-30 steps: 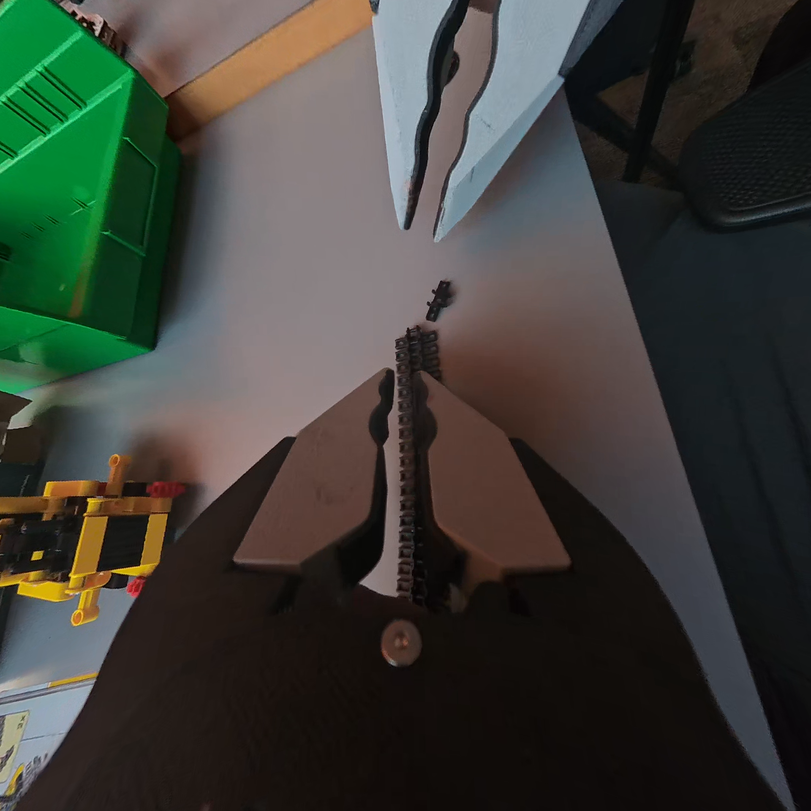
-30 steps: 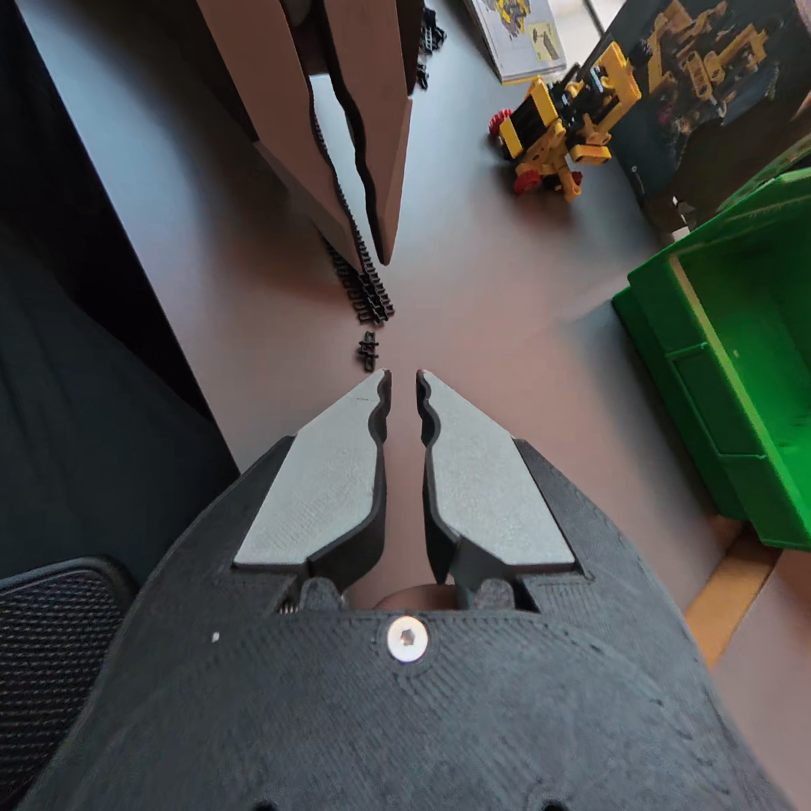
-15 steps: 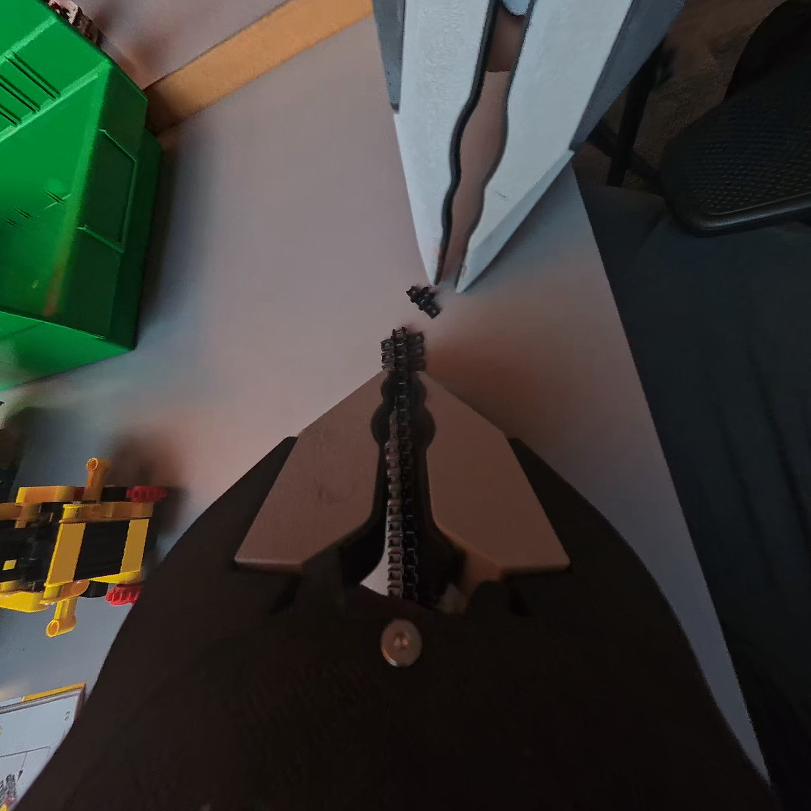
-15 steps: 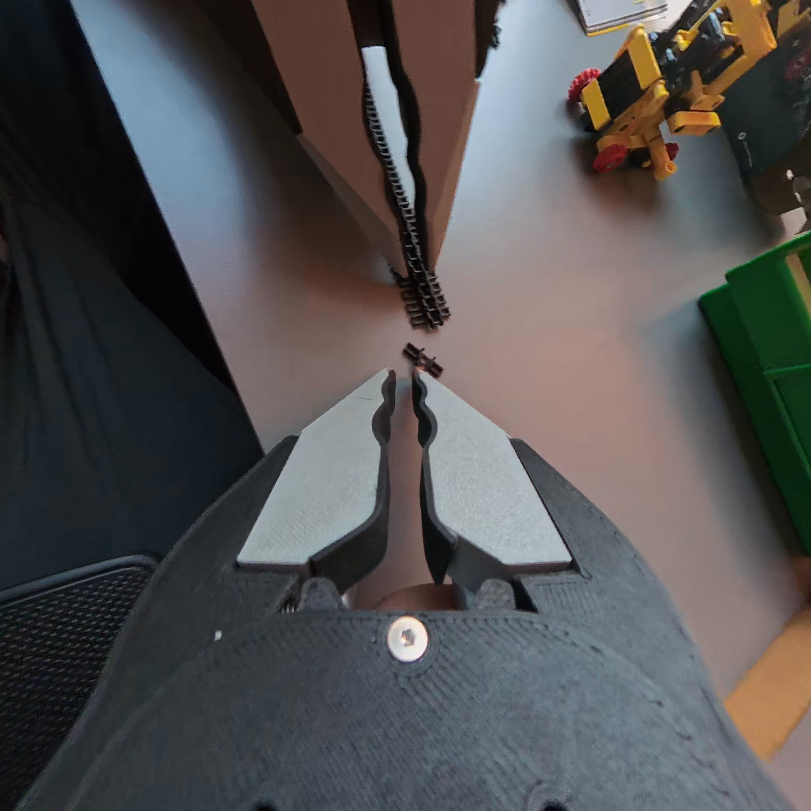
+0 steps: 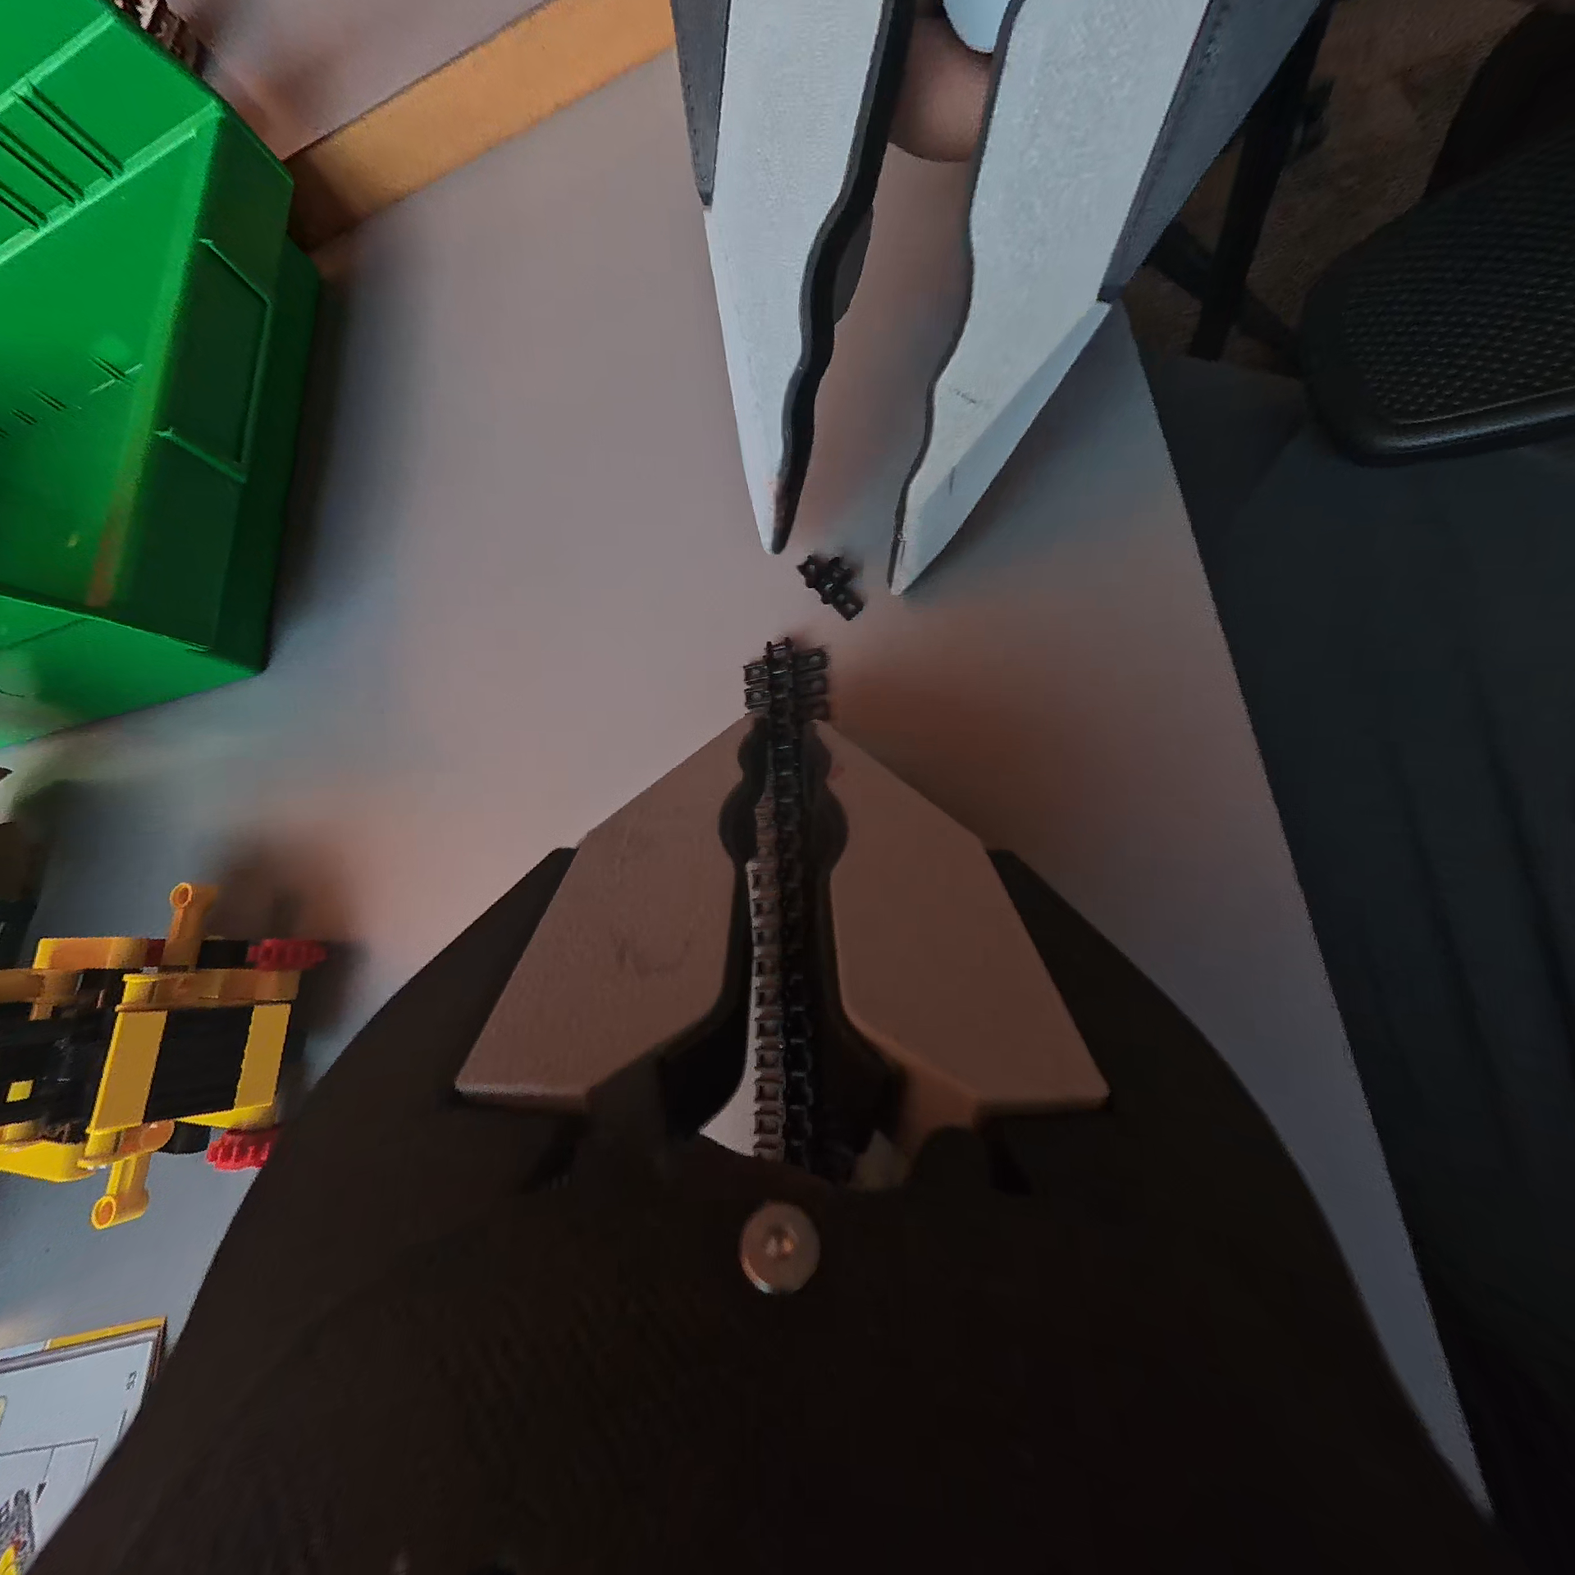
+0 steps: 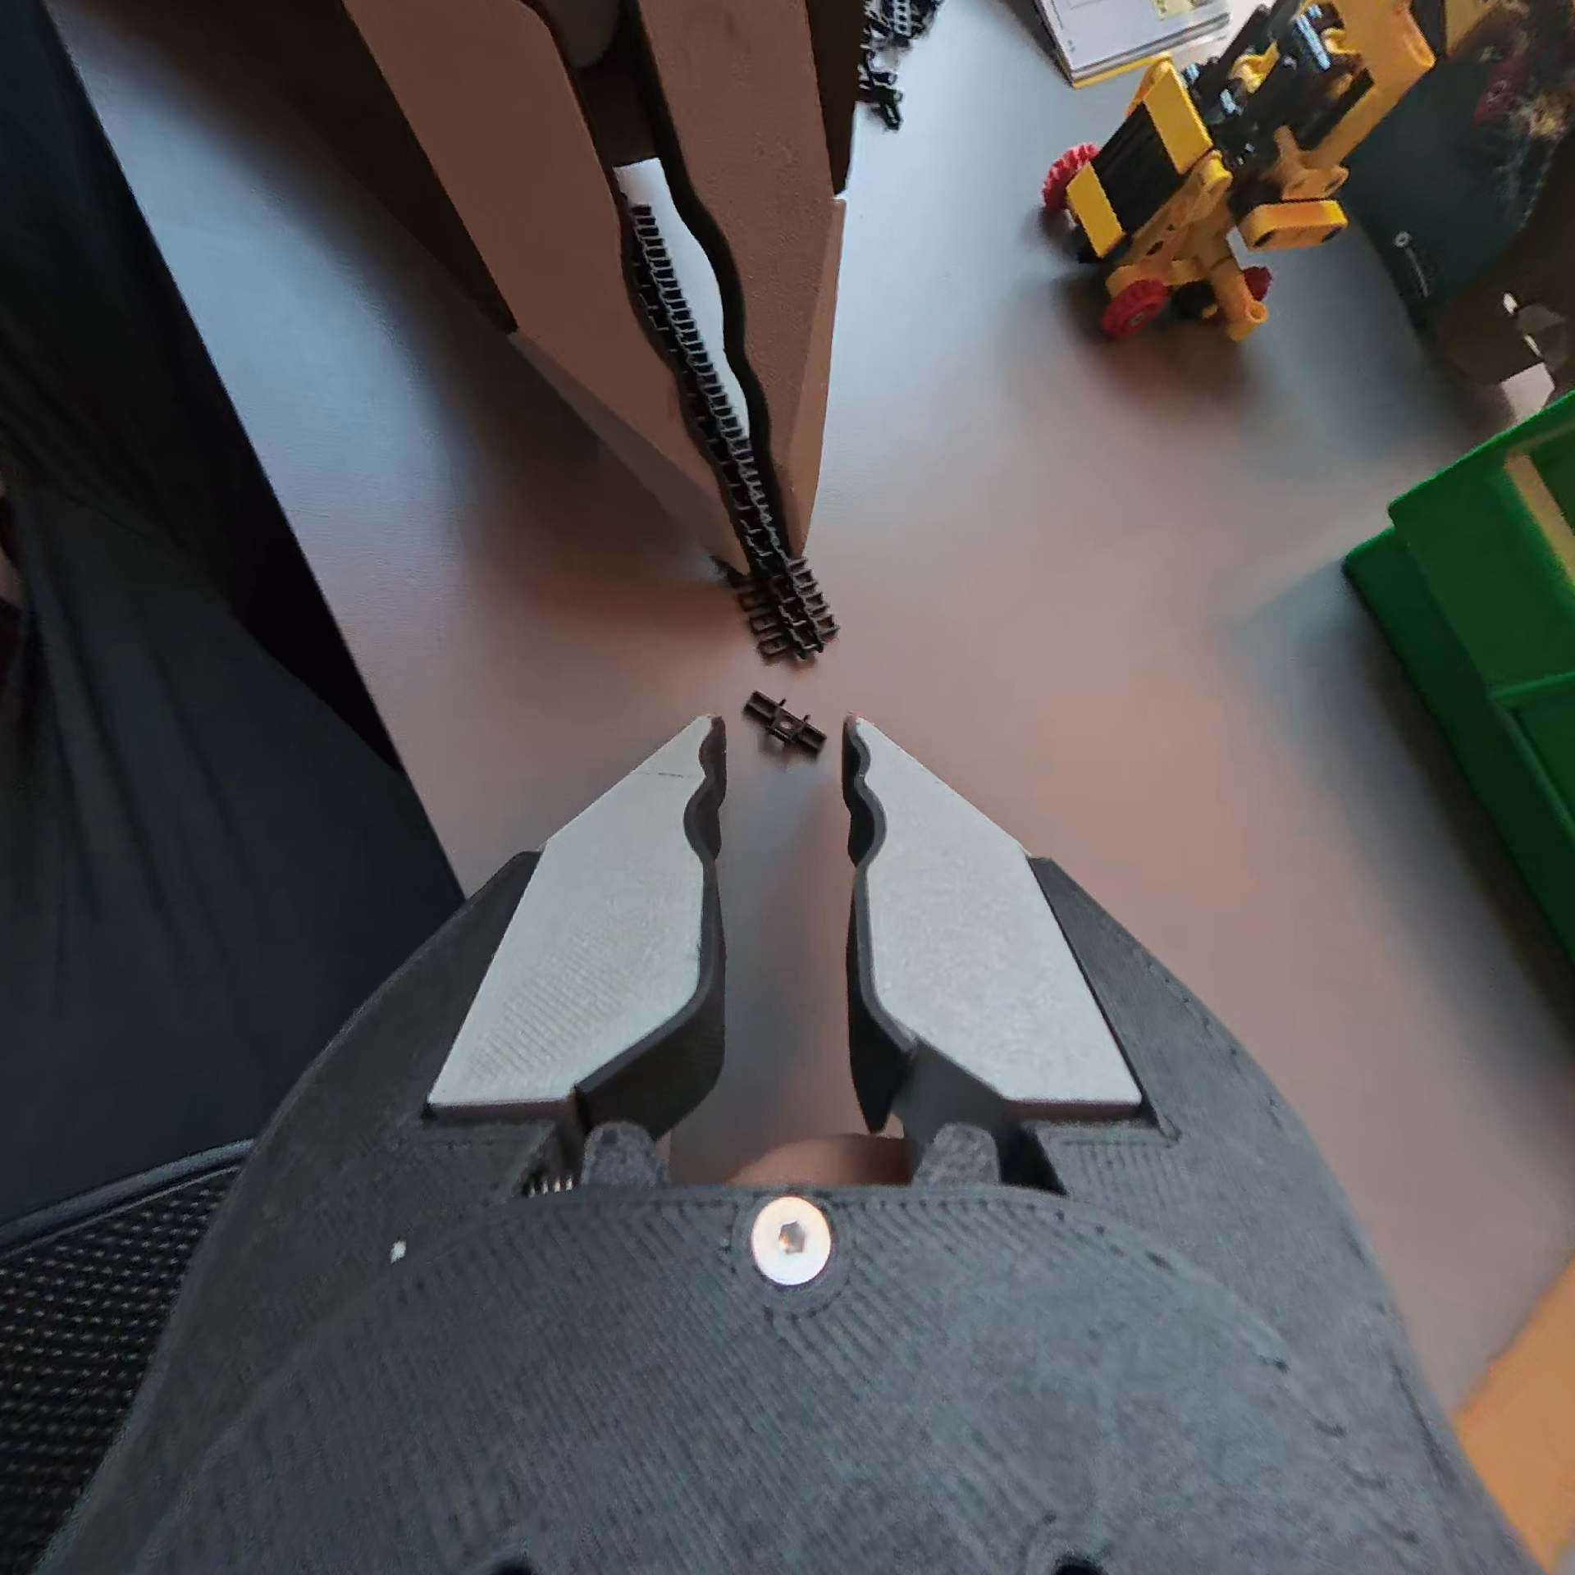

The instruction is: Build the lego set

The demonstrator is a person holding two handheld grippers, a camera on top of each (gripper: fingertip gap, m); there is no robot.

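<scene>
Green bin: far left on the table, beside a strip of bare wood.
Yellow vehicle: part-built, with red gears, lying near the table's left edge; a booklet lies below it.
Left claw: pressed together on the black track chain, which runs down the gap between its two halves; the chain's free end sticks out past the tips and seems to rest on the table.
Loose track link: flat on the table, just beyond the chain's end and apart from it.
Right claw: spread, tips low on either side of the loose link, not touching it.
Chair: black mesh, off the table's right side.
</scene>
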